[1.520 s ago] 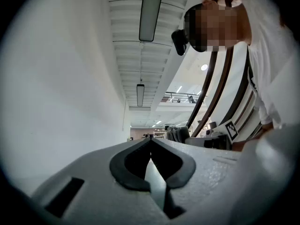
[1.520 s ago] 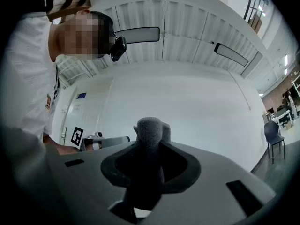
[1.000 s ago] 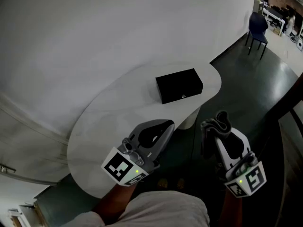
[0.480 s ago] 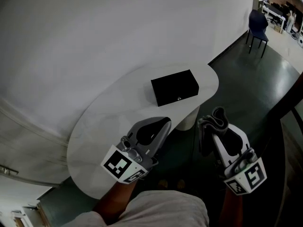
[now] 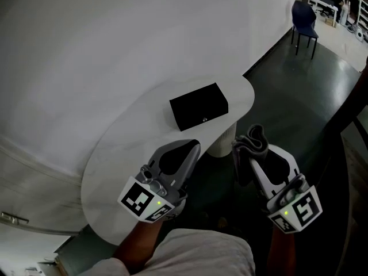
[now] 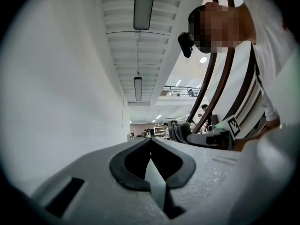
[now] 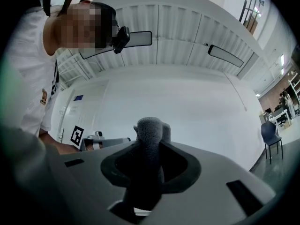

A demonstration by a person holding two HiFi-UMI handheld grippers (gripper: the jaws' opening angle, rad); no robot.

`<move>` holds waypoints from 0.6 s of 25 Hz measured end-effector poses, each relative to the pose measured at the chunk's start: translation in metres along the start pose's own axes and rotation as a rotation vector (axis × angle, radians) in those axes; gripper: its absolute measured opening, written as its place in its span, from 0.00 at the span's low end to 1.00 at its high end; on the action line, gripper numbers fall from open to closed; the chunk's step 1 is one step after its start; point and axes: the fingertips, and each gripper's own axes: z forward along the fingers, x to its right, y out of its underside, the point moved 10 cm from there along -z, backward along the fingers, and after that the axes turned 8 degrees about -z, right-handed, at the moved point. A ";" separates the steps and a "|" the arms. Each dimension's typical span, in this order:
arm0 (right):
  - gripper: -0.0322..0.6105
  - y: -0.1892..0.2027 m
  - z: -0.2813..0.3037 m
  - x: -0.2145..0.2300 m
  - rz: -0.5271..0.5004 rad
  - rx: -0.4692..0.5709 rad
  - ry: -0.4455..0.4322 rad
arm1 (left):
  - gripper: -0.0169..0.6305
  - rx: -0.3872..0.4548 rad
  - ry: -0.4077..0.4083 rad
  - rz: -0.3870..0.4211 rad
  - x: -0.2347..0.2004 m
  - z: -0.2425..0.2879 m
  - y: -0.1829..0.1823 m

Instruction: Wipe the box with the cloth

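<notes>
A black box (image 5: 198,106) lies on the far right part of a white oval table (image 5: 132,148) in the head view. My left gripper (image 5: 192,146) hovers over the table's near edge, short of the box, jaws shut and empty; in the left gripper view its tips (image 6: 150,139) meet. My right gripper (image 5: 248,144) is off the table's right side, above the floor, shut on a dark grey cloth (image 5: 255,138). The cloth (image 7: 151,128) sticks up in a folded bunch between the jaws in the right gripper view. Both grippers point slightly upward.
The table stands on a white pedestal (image 5: 220,141) against a pale curved wall (image 5: 115,45). Dark floor (image 5: 299,96) spreads to the right, with a blue chair (image 5: 303,19) far off. My light trousers (image 5: 195,255) fill the bottom edge.
Both grippers have moved forward toward the table together. The box and table have shifted left and down in the head view. The cloth stays clamped in the right gripper.
</notes>
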 end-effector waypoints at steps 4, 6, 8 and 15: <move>0.21 -0.001 0.018 0.008 0.004 -0.025 0.004 | 0.05 0.002 -0.006 -0.015 -0.021 0.005 -0.005; 0.21 0.001 0.020 0.010 0.005 -0.025 0.003 | 0.05 0.003 -0.012 -0.013 -0.024 0.005 -0.004; 0.21 0.005 0.016 0.011 0.005 -0.017 -0.001 | 0.05 0.006 -0.021 -0.005 -0.021 0.005 0.001; 0.21 0.022 0.019 0.019 0.005 0.009 -0.023 | 0.05 0.009 -0.070 0.039 -0.030 0.007 0.013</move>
